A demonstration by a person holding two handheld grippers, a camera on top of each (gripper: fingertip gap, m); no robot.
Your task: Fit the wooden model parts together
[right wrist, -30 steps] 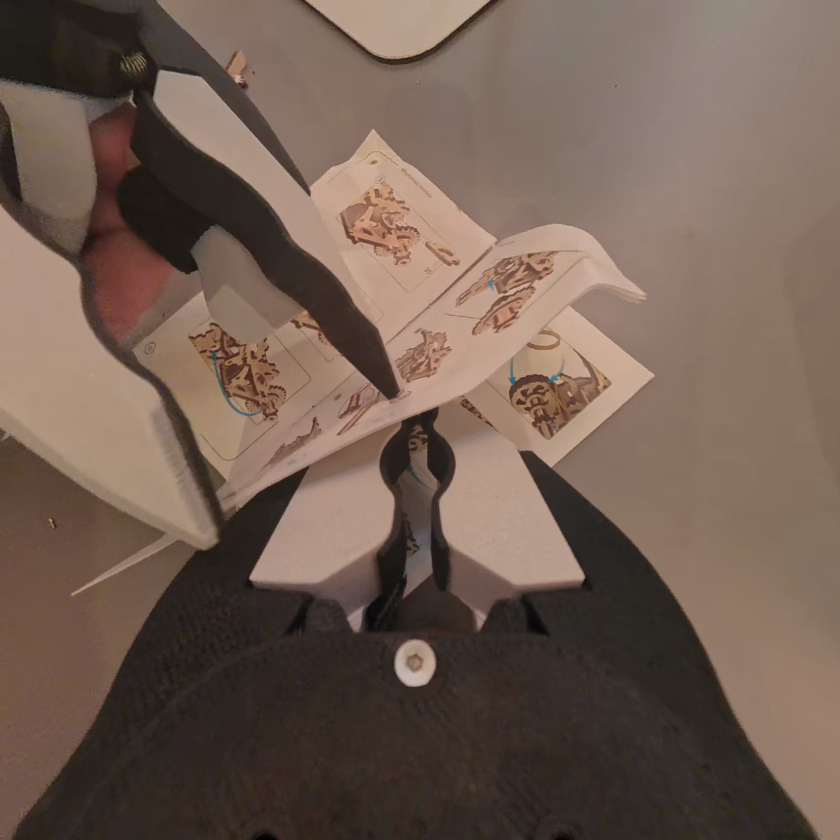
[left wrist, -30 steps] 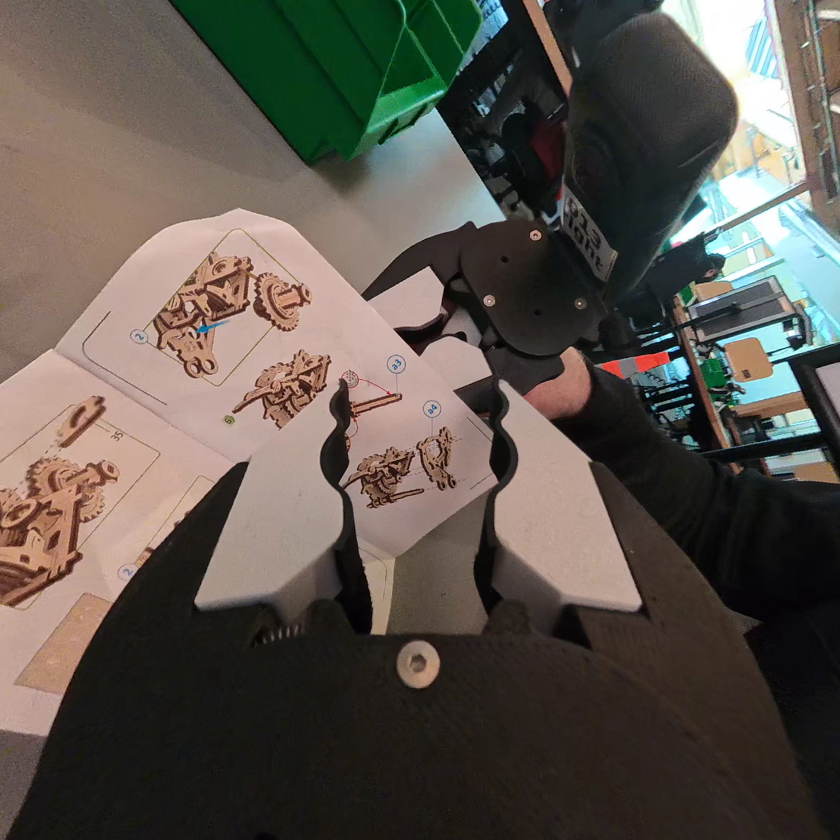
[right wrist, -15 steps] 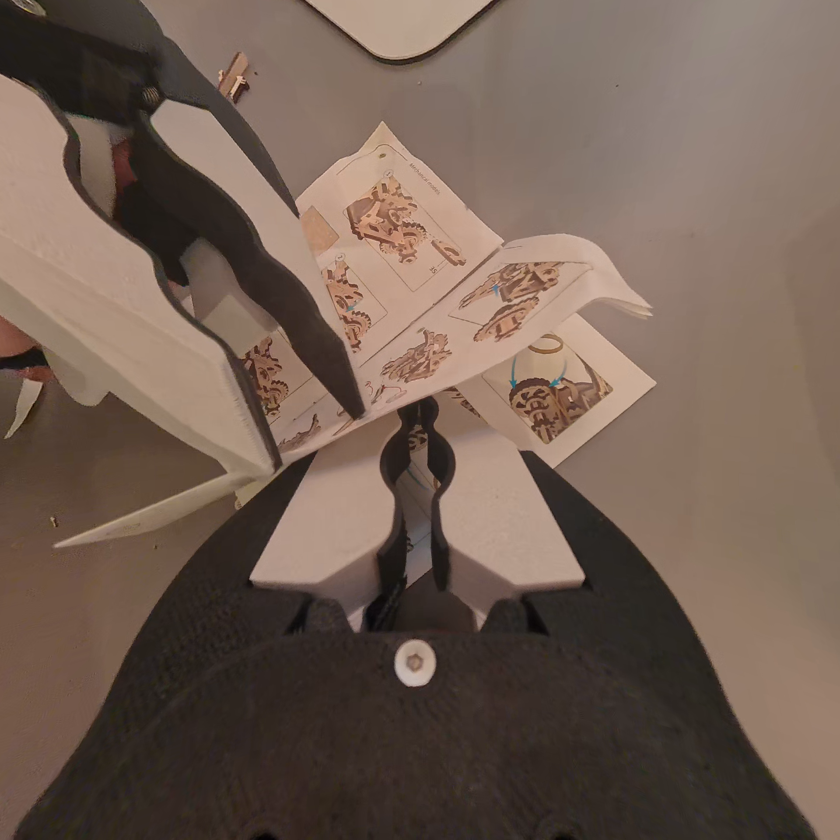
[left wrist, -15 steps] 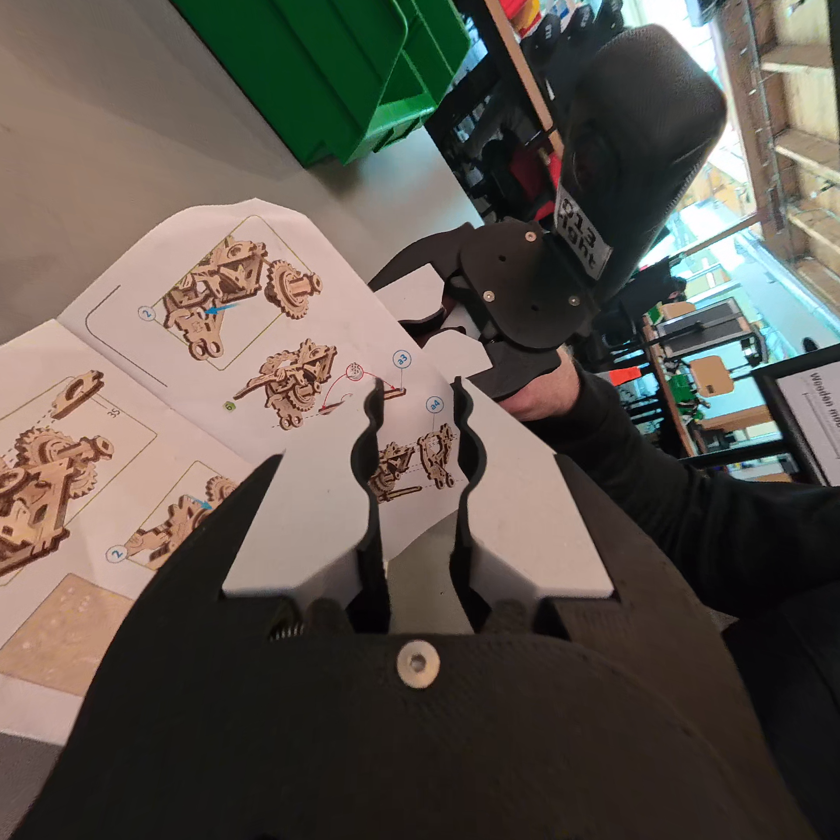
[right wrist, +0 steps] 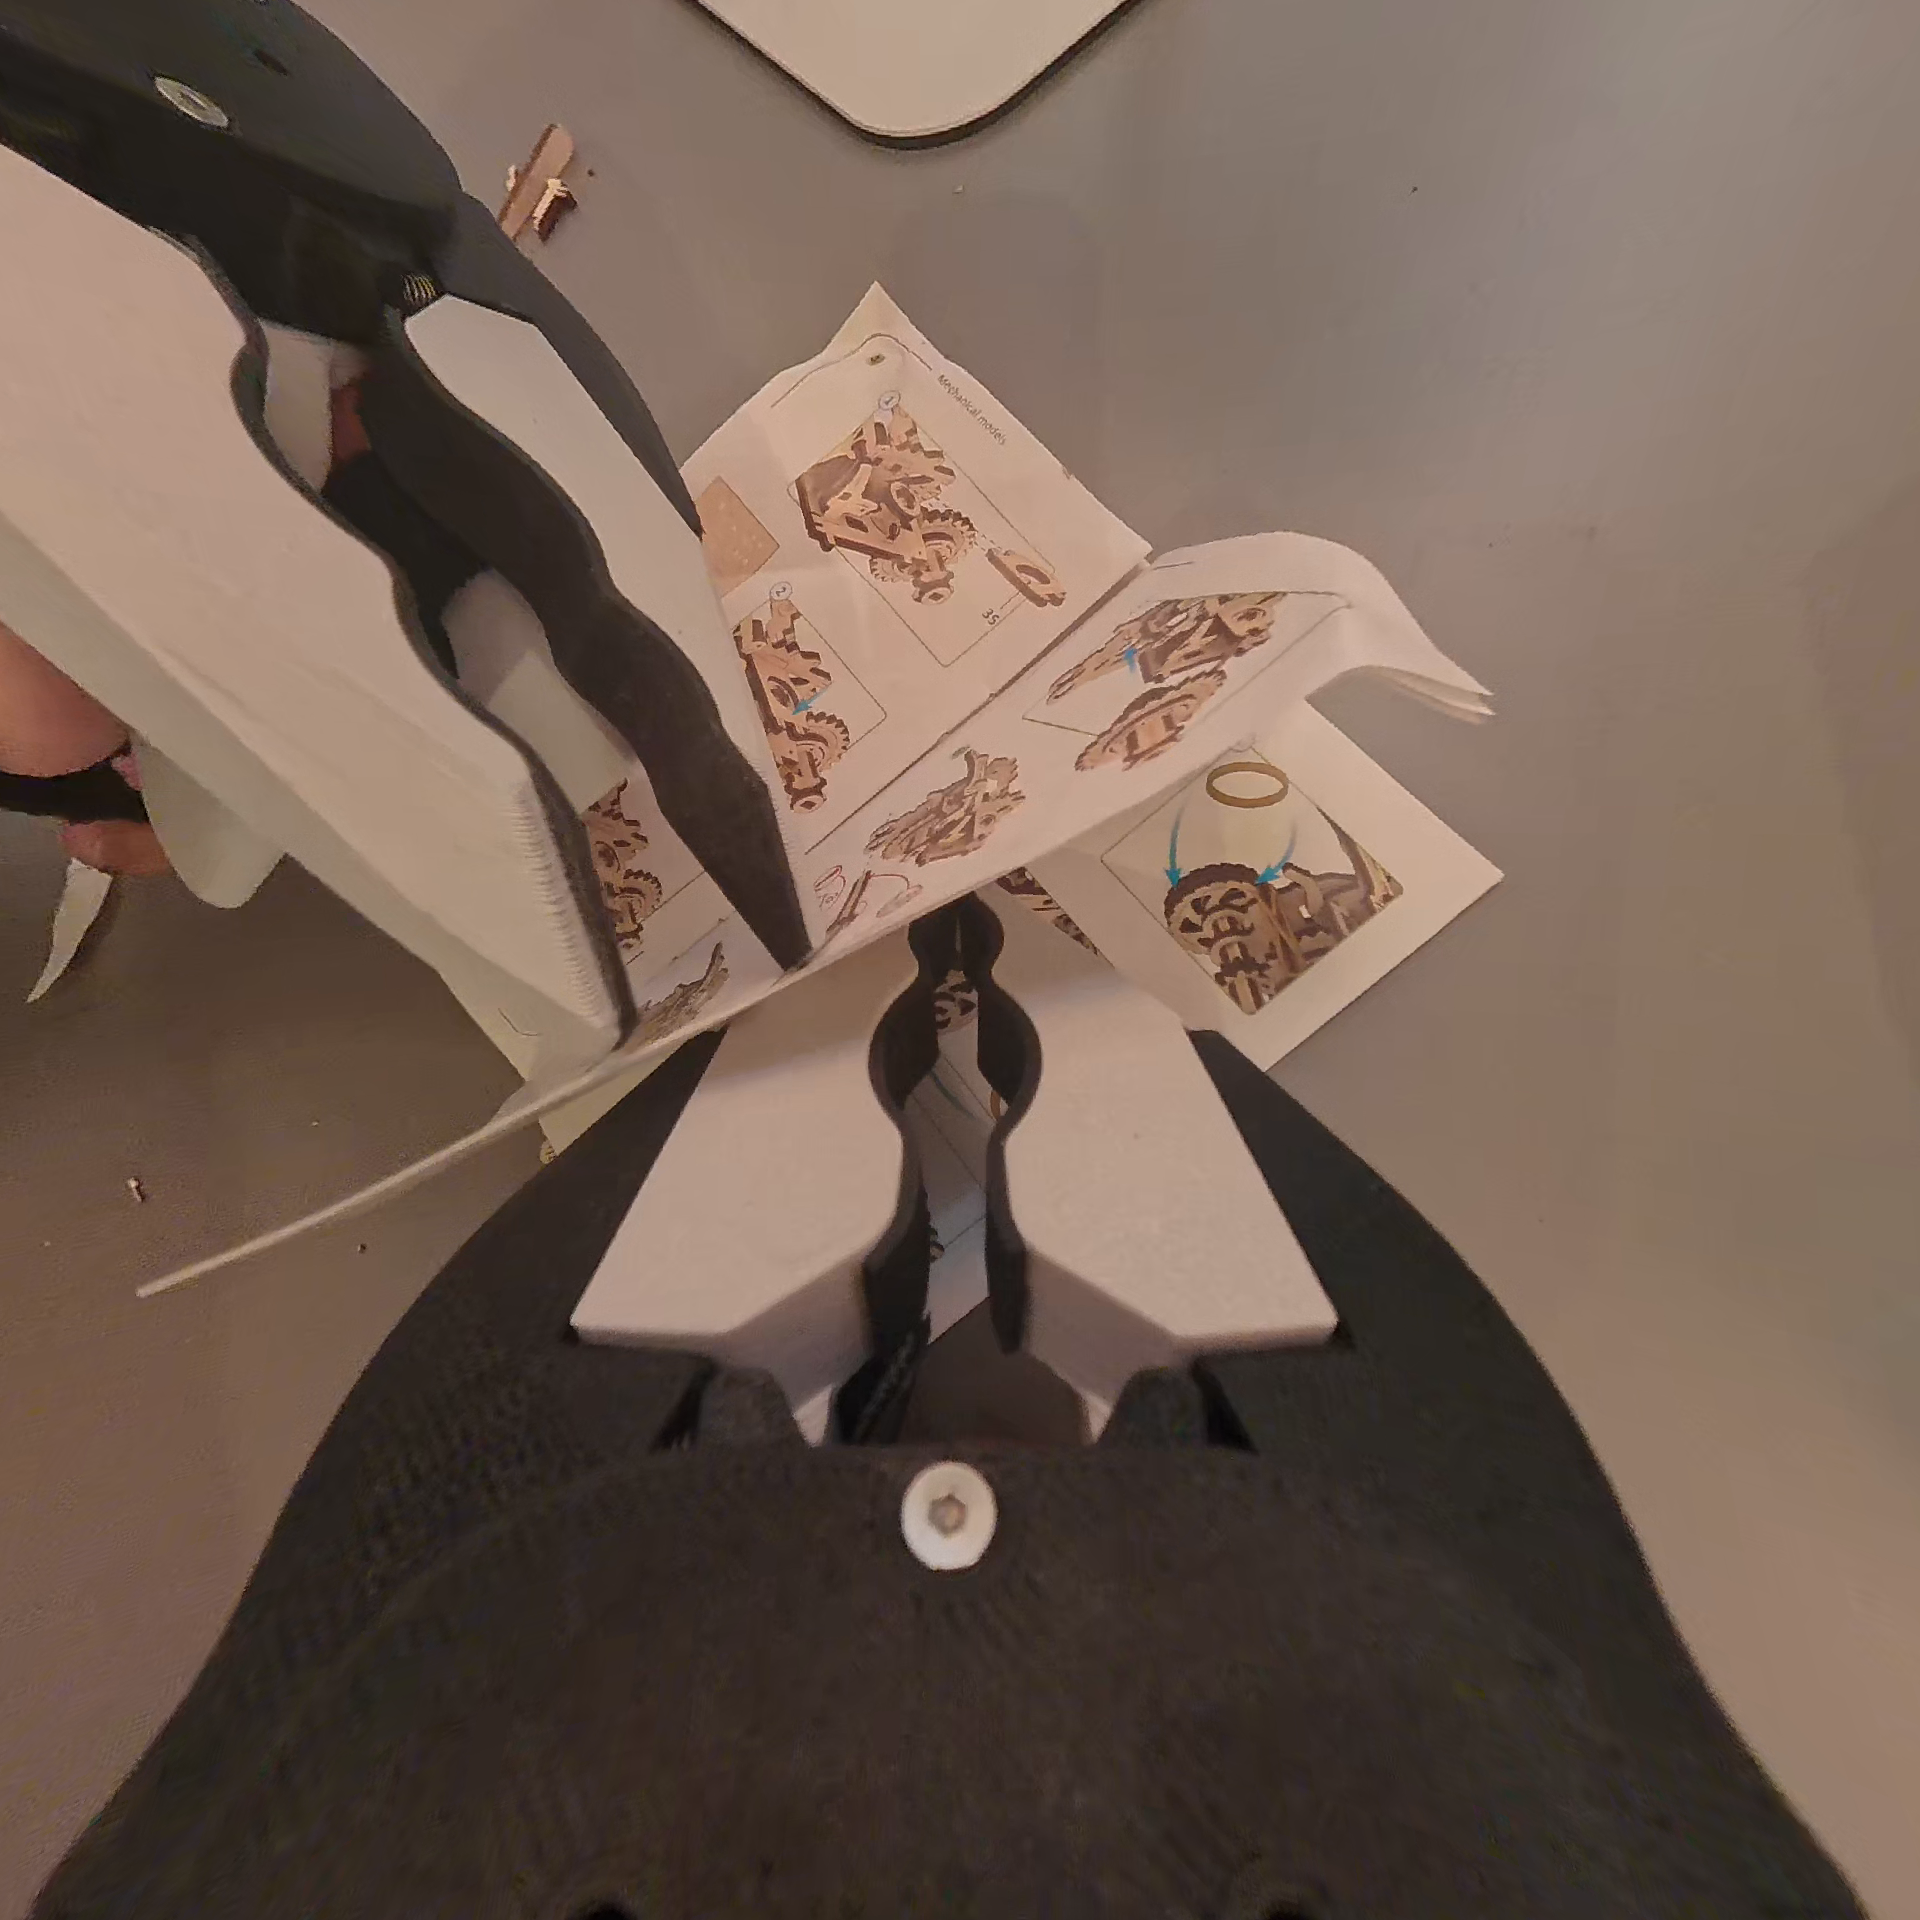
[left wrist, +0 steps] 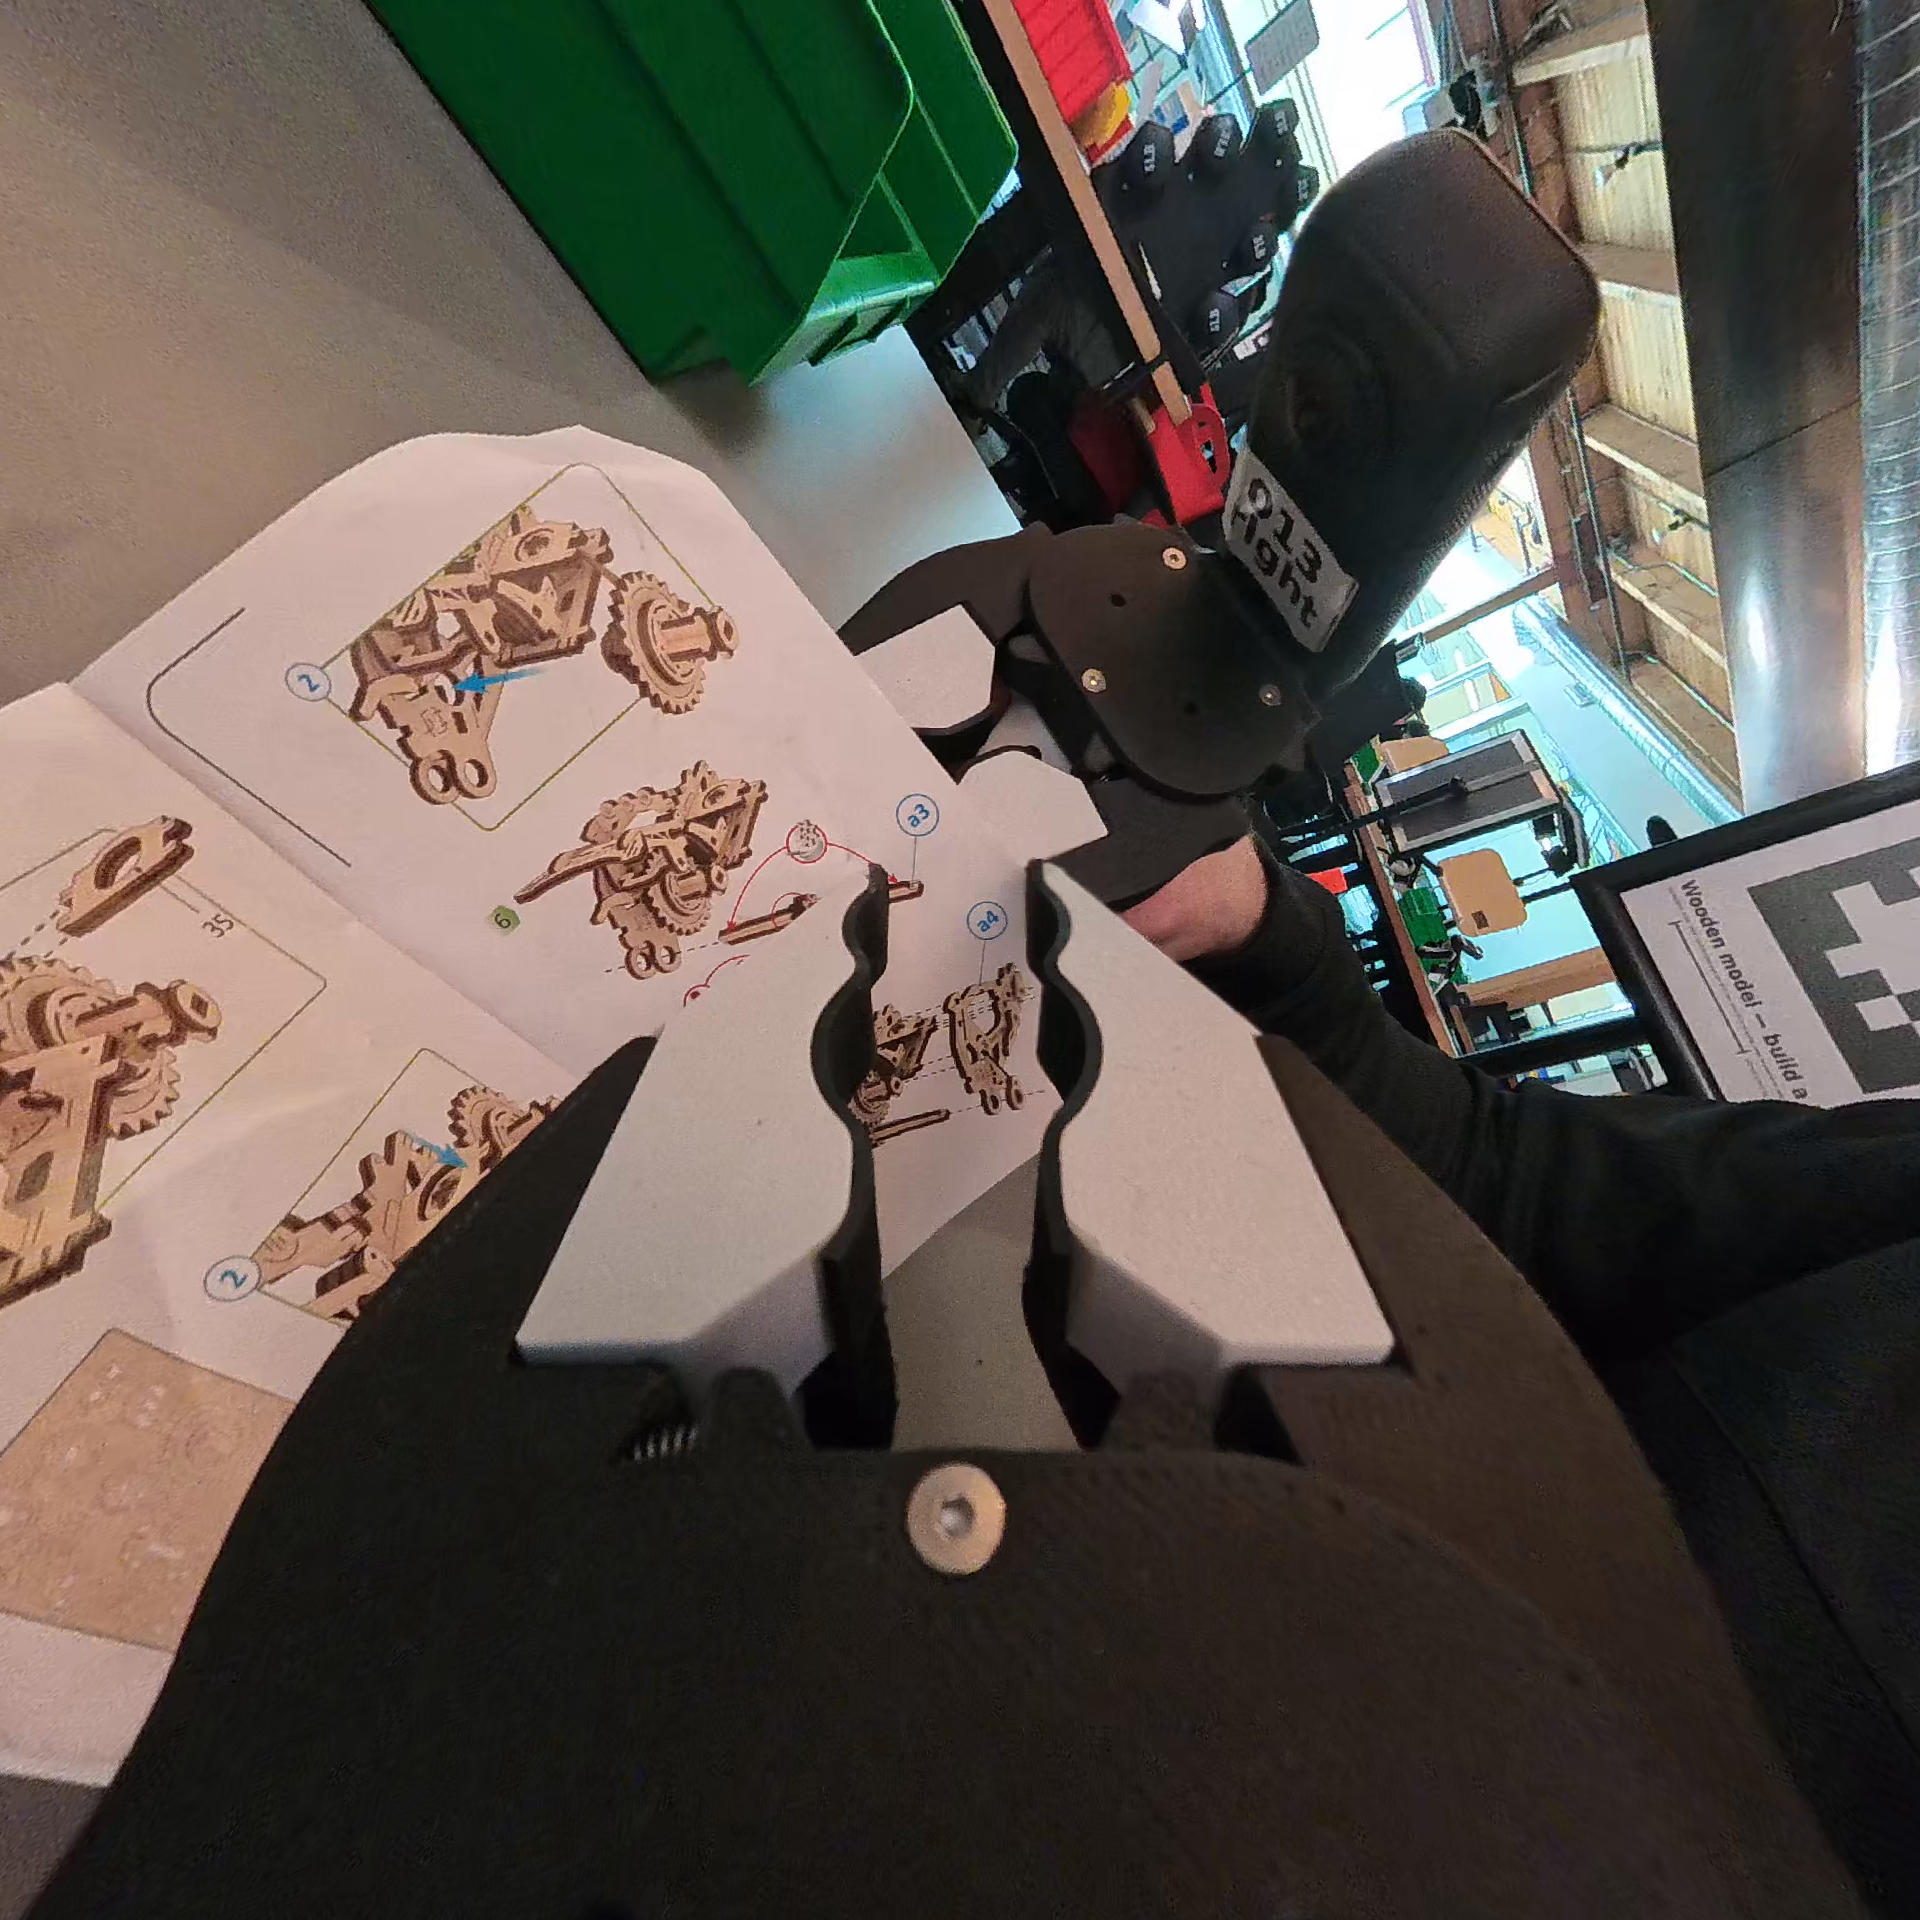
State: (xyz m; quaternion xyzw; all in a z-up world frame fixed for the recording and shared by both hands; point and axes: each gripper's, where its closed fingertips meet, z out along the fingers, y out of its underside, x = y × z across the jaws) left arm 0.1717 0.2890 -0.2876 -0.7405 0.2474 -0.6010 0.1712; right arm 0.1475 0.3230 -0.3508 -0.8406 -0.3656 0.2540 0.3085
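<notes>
The right gripper [right wrist: 961, 914] pinches the booklet [right wrist: 1049, 769] page's edge, maybe lifting it. The left gripper [left wrist: 956, 883] hangs over the booklet, jaws spread. A small wooden part [right wrist: 538, 193] lies beyond the booklet, long side slanted.

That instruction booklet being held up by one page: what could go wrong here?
1. The right hand-held gripper pinches one thin page of the booklet at its edge; a tug could tear or crease it.
2. The open left hand-held gripper, pressing down on the same page, could wrinkle it.
</notes>
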